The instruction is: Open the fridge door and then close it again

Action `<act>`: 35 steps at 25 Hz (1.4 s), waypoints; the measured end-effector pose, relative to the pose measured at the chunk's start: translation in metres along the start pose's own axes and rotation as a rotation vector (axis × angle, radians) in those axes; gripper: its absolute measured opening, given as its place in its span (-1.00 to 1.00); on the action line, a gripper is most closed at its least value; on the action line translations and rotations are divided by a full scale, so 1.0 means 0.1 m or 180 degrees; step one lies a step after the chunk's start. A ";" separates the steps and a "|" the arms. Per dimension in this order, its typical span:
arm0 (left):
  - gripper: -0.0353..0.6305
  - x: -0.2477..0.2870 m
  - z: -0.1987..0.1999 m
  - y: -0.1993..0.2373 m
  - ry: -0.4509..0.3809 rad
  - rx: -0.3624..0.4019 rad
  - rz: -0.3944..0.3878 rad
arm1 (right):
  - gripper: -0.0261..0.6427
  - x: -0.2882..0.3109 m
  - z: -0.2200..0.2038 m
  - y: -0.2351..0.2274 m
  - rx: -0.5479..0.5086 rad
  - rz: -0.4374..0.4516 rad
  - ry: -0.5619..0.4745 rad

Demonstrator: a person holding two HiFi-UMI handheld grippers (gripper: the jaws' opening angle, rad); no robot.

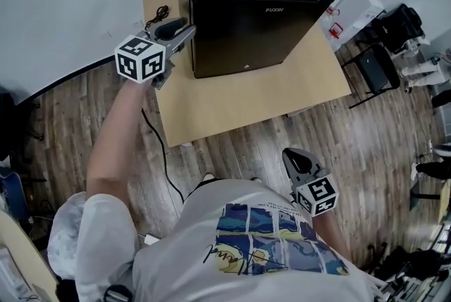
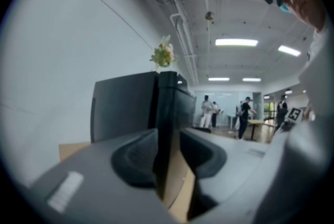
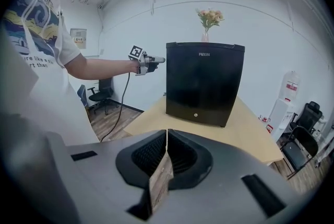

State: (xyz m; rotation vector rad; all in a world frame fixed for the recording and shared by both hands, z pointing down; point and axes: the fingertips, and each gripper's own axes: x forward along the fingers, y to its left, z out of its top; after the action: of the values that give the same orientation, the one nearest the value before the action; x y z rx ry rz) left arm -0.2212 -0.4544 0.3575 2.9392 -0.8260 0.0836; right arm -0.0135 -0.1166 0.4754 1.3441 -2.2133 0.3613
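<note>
two grippers: left gripper (image 1: 184,37) apart beside fridge door (image 1: 261,33) edge; right gripper (image 1: 289,153) together, well back.

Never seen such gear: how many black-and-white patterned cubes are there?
2. One cube sits on the left gripper by the black fridge; the other cube on the right gripper, near the person's shirt. More may be hidden.
</note>
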 end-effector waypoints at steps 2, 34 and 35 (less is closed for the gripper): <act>-0.46 0.04 0.02 0.04 -0.0023 0.0003 -0.0034 | -0.88 0.05 0.00 -0.01 -0.0013 0.0015 0.0043; -0.45 0.23 0.16 0.04 -0.0167 0.0067 -0.0339 | -0.88 0.18 0.02 -0.11 0.0063 -0.0051 0.0082; -0.45 0.23 0.16 0.04 -0.0163 0.0065 -0.0329 | -0.88 0.17 0.01 -0.10 0.0068 -0.0051 0.0086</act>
State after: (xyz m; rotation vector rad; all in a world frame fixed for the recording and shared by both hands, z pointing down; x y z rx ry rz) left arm -0.2033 -0.4712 0.3436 3.0087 -0.6818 0.0099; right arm -0.0112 -0.1352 0.4835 1.3594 -2.1813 0.3962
